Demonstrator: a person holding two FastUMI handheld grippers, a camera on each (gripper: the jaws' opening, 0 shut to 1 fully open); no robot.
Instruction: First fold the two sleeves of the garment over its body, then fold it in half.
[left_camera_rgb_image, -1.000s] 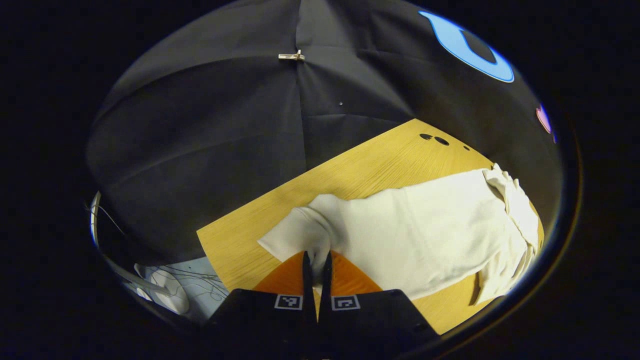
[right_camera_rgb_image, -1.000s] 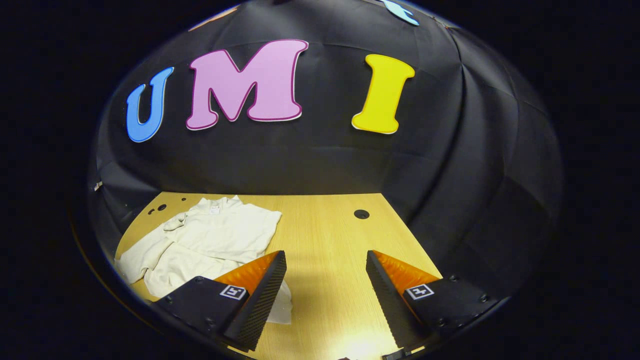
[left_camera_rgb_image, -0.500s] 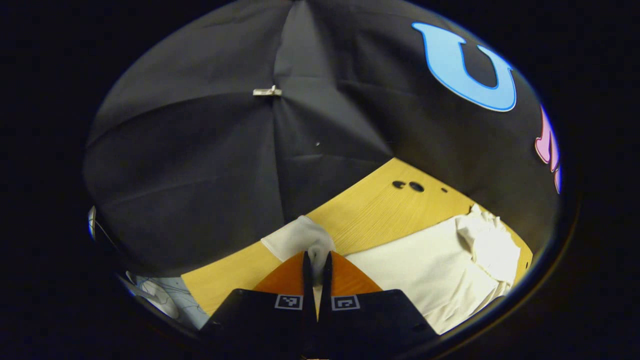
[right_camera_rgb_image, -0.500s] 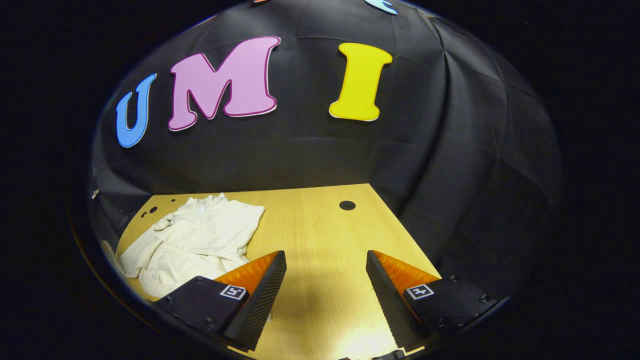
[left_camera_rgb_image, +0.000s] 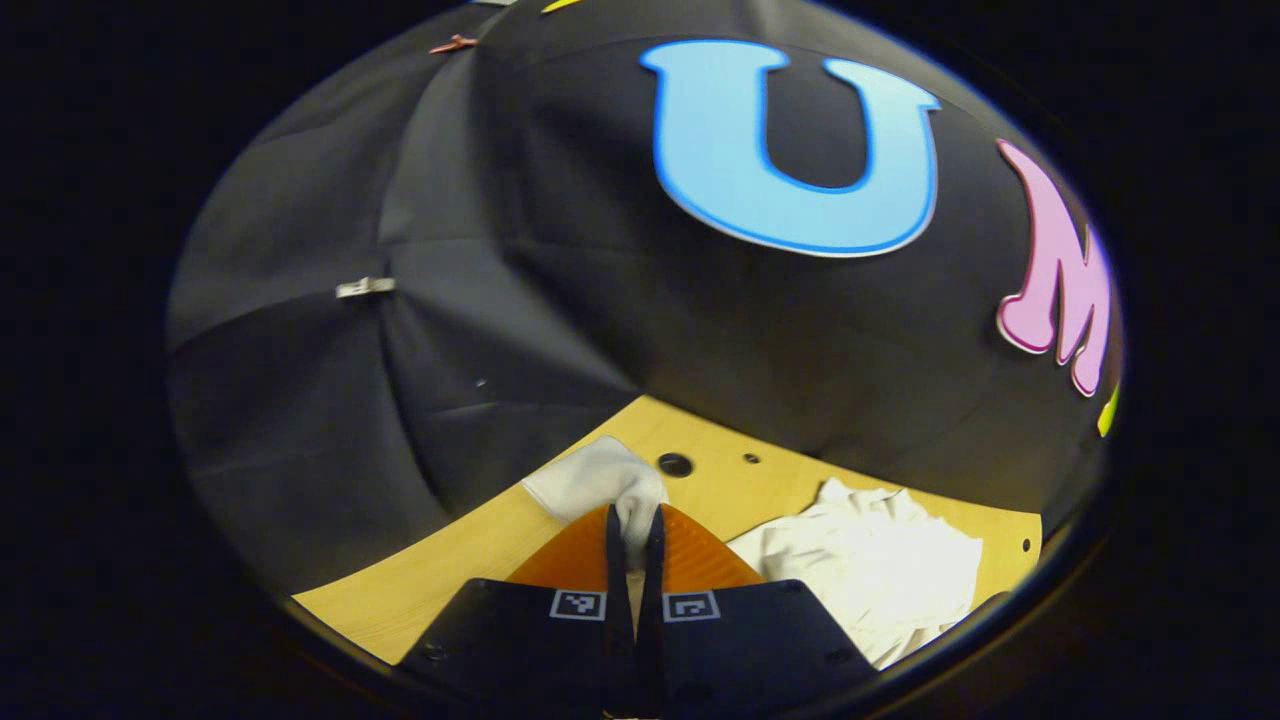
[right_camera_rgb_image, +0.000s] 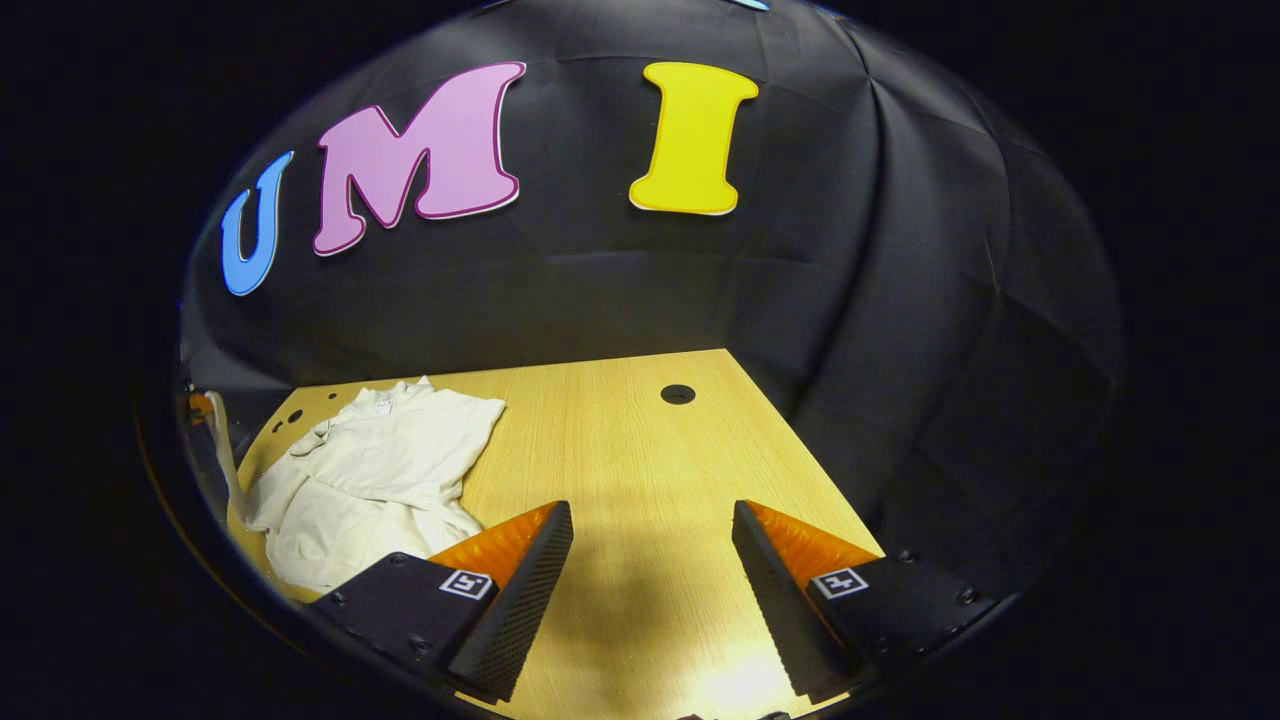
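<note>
A cream long-sleeved garment lies crumpled on the left part of the wooden table. In the left gripper view its body sits low at the right, and a sleeve end stands up between the fingers. My left gripper is shut on that sleeve, lifted off the table. At the far left edge of the right gripper view, a thin strip of cloth rises from the garment. My right gripper is open above bare table, to the right of the garment, holding nothing.
Black cloth walls close the booth behind and to the sides. The table has a round hole near its far edge and small holes near its far left corner. Bare wood stretches to the right of the garment.
The left gripper has turned to the right and lifted with the sleeve, so the garment's body has slid low and right in its view. The right gripper has drifted slightly right, still open.
</note>
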